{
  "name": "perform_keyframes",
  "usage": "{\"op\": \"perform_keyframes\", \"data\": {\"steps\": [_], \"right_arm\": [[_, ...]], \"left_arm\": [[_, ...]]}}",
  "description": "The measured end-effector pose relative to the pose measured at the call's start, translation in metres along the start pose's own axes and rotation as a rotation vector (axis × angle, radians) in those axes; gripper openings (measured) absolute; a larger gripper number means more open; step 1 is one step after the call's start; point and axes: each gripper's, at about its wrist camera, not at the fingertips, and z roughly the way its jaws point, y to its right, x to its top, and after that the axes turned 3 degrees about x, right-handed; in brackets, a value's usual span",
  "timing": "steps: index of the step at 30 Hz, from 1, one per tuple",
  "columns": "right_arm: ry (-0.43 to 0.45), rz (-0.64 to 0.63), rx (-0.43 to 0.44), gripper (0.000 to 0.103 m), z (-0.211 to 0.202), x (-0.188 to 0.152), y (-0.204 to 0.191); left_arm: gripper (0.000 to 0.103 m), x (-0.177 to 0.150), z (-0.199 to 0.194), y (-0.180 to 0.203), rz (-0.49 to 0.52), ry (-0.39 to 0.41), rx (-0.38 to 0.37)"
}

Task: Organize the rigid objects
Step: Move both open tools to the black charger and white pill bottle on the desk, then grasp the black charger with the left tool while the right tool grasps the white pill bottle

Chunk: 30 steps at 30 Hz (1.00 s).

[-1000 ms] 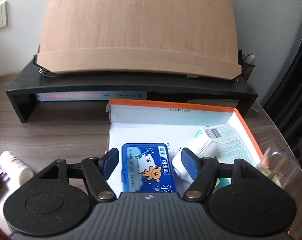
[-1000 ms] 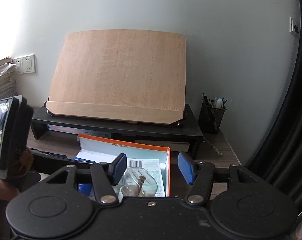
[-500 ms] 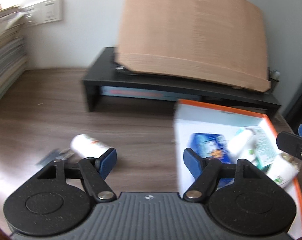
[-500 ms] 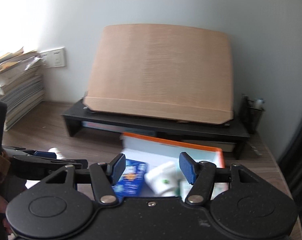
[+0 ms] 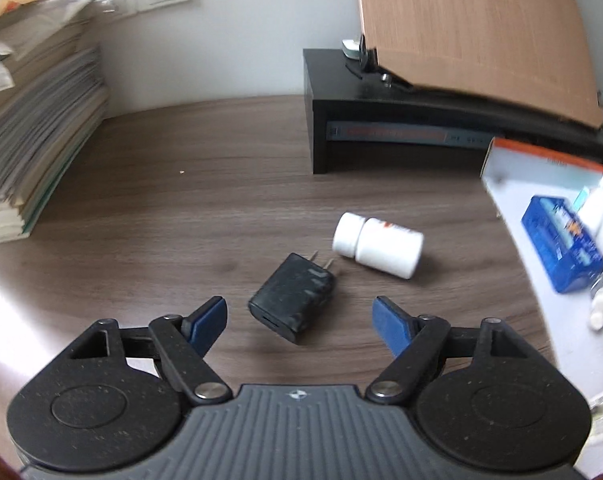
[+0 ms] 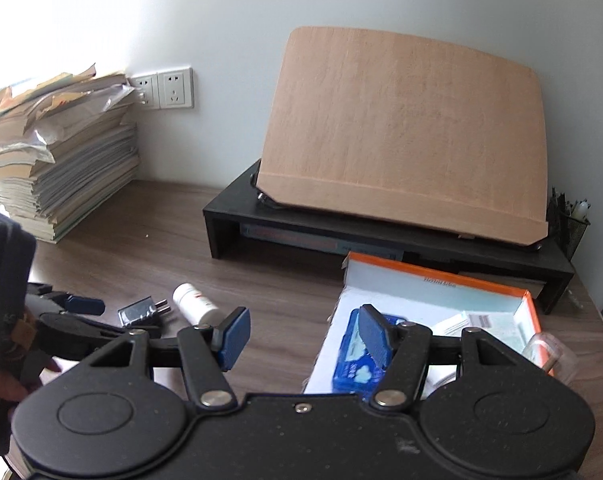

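Left tool (image 5: 299, 318) over black charger (image 5: 292, 297), nothing gripped.
My jaws have just been widening, straddling it untouched; right tool (image 6: 303, 338) half-open, empty. Charger lies skewed, white bottle (image 5: 377, 246) just beyond: could twist or nudge that.

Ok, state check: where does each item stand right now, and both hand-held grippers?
Black charger: lying on the desk, prongs pointing away, not gripped.
White pill bottle: on its side on the desk, cap on.
Orange-rimmed box: open, holding the blue pack and other items.
Left hand-held gripper: jaws just been opening, charger ahead between the fingers, untouched.
Right hand-held gripper: open, empty.
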Motion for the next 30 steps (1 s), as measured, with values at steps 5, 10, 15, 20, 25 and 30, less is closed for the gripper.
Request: {"op": "perform_keyframes", "data": {"steps": [5, 10, 15, 20, 25, 30], "right_arm": [[-0.029, 0.000, -0.026, 0.073, 0.007, -0.002, -0.014], [-0.058, -0.009, -0.027, 0.073, 0.020, -0.001, -0.026], [-0.092, -0.026, 0.034, 0.073, 0.044, 0.005, -0.036], [-0.138, -0.079, 0.103, 0.073, 0.083, 0.014, -0.047], [-0.201, -0.149, 0.179, 0.073, 0.125, 0.021, -0.059], [-0.267, -0.217, 0.225, 0.073, 0.160, 0.022, -0.072]], "left_arm": [[0.079, 0.002, 0.021, -0.011, 0.043, -0.007, -0.039], [0.065, 0.003, 0.029, -0.017, 0.047, 0.006, -0.083], [0.036, 0.004, 0.026, -0.025, 0.032, 0.018, -0.130], [0.036, -0.001, 0.020, -0.038, -0.027, 0.008, -0.141], [0.036, -0.004, 0.003, -0.055, -0.072, 0.024, -0.125], [0.036, -0.008, -0.008, -0.067, -0.109, 0.023, -0.106]]}}
